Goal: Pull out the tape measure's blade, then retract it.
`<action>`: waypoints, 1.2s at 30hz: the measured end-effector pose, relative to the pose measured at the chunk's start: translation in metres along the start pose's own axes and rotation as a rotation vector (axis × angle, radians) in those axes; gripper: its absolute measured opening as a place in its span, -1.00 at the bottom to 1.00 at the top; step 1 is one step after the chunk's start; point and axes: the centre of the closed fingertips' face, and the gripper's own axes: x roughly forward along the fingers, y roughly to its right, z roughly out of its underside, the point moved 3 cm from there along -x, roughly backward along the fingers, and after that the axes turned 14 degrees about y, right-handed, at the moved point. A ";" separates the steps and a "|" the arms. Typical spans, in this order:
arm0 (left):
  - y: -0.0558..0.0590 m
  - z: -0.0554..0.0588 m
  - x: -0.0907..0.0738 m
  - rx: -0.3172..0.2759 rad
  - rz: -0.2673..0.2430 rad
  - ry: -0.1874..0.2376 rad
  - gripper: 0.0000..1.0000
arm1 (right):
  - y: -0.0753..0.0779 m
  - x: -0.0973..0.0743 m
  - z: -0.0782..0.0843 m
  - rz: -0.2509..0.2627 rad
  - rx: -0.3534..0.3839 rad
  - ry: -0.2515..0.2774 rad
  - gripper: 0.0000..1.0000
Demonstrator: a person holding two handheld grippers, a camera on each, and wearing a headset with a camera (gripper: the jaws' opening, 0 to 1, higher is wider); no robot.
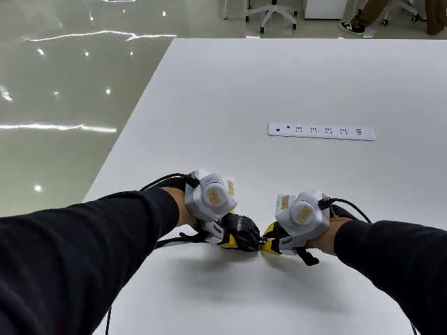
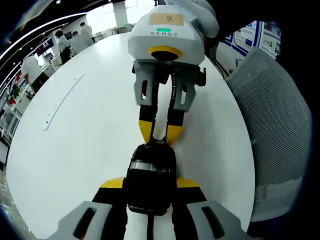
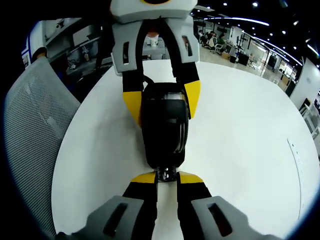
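A black tape measure (image 1: 243,230) lies low over the white table (image 1: 279,91) near its front edge. My left gripper (image 1: 234,238) is shut on its case, one yellow pad on each side (image 2: 151,183). The case (image 2: 152,167) fills the gap between those jaws. My right gripper (image 1: 267,246) faces it head on, its yellow fingertips (image 3: 145,178) pinched on the blade's metal hook (image 3: 166,173) right at the case's mouth. Almost no blade is drawn out. In the right gripper view the case (image 3: 165,122) sits between the left gripper's pads.
A white power strip (image 1: 321,131) lies flat further back on the table. The table's left edge (image 1: 133,118) drops to a glossy floor. A grey mesh chair (image 2: 275,125) stands close behind the grippers. Office chairs and people are far off.
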 end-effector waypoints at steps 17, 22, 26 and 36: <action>-0.001 0.000 0.001 -0.013 -0.009 -0.001 -0.40 | 0.004 -0.018 0.011 0.001 0.023 -0.010 -0.83; -0.002 0.000 0.001 -0.016 -0.012 0.000 -0.39 | 0.006 -0.024 0.016 0.003 0.030 -0.015 -0.83; -0.001 0.000 0.001 -0.020 -0.016 0.002 -0.39 | 0.007 -0.029 0.020 0.001 0.048 -0.020 -0.84; -0.001 -0.001 0.001 -0.025 -0.018 -0.006 -0.39 | 0.008 -0.039 0.025 0.005 0.067 -0.029 -0.85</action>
